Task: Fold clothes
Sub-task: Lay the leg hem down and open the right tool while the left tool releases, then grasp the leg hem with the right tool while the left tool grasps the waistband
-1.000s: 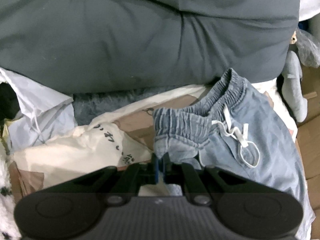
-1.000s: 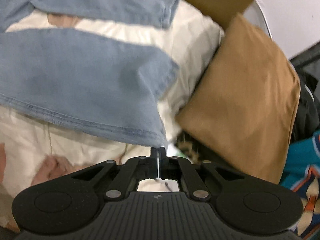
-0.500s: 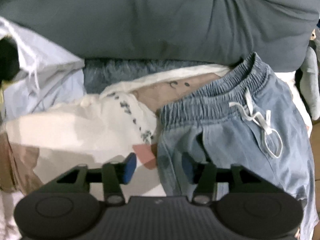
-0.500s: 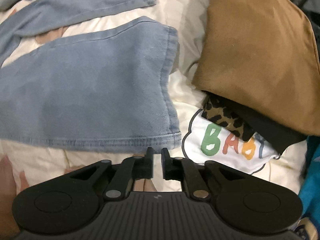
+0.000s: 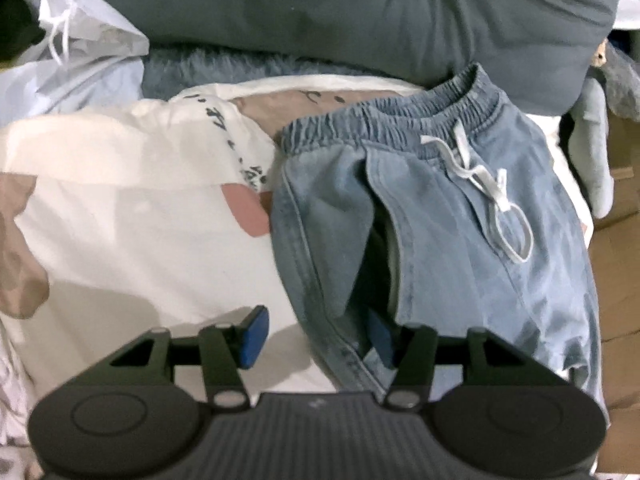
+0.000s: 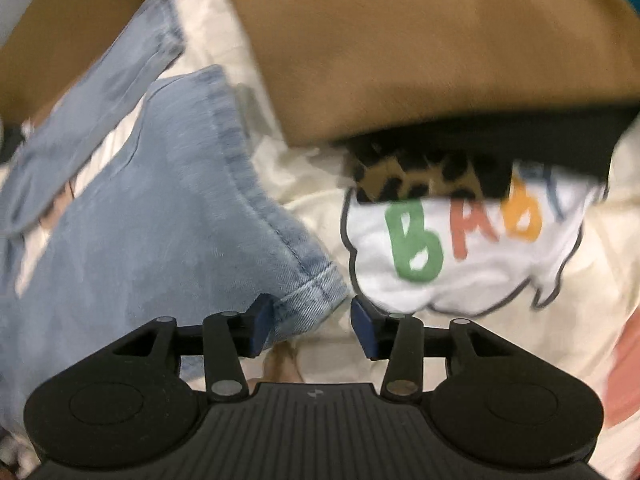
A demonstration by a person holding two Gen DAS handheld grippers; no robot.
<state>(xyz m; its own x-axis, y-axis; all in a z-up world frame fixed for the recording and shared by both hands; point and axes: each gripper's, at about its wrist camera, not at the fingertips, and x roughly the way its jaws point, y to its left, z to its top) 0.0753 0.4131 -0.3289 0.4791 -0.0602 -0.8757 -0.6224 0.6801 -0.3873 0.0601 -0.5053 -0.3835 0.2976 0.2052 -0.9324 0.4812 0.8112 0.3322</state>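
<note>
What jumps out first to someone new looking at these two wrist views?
The light-blue jeans dominate the left wrist view, elastic waistband and white drawstring up top, open left gripper straddling their side seam. In the right wrist view, the open right gripper brackets a leg hem, beside the colourful "BABY" print.

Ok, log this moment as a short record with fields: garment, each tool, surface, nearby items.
garment: light blue jeans, spread flat, not yet folded
waist: elastic band with white drawstring
left tool: open, astride the jeans' side edge below the waist
right tool: open, around a leg hem corner
surface: cream printed bedding
nearby: brown cushion, grey pillow
</note>
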